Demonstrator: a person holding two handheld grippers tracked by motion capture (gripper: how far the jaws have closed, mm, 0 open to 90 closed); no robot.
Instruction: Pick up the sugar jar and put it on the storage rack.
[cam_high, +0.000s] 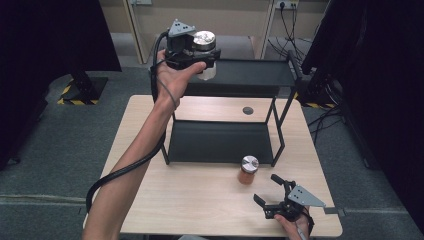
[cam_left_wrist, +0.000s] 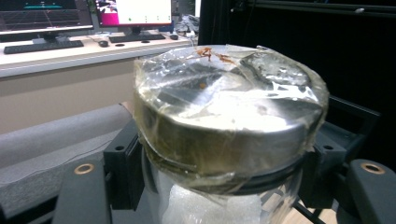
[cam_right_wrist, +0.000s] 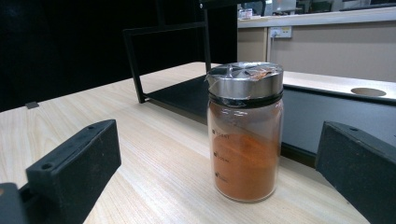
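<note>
Clear jar (cam_high: 205, 52) of white contents, foil-wrapped steel lid, upright, held aloft at the rack's top shelf (cam_high: 250, 74).

White jar (cam_left_wrist: 224, 205) body cut off by the bottom edge in the left gripper view, contents hard to tell behind the plastic wrap. Left gripper (cam_high: 187, 50) hides most of that jar from above. Print on the orange jar (cam_right_wrist: 245, 135) too small to read. Right gripper (cam_high: 272, 192) partly cut at the bottom edge.

Even overhead light, dark surrounds, glare on the foil-wrapped jar lid (cam_left_wrist: 224, 116), background monitors soft, mild blur throughout
</note>
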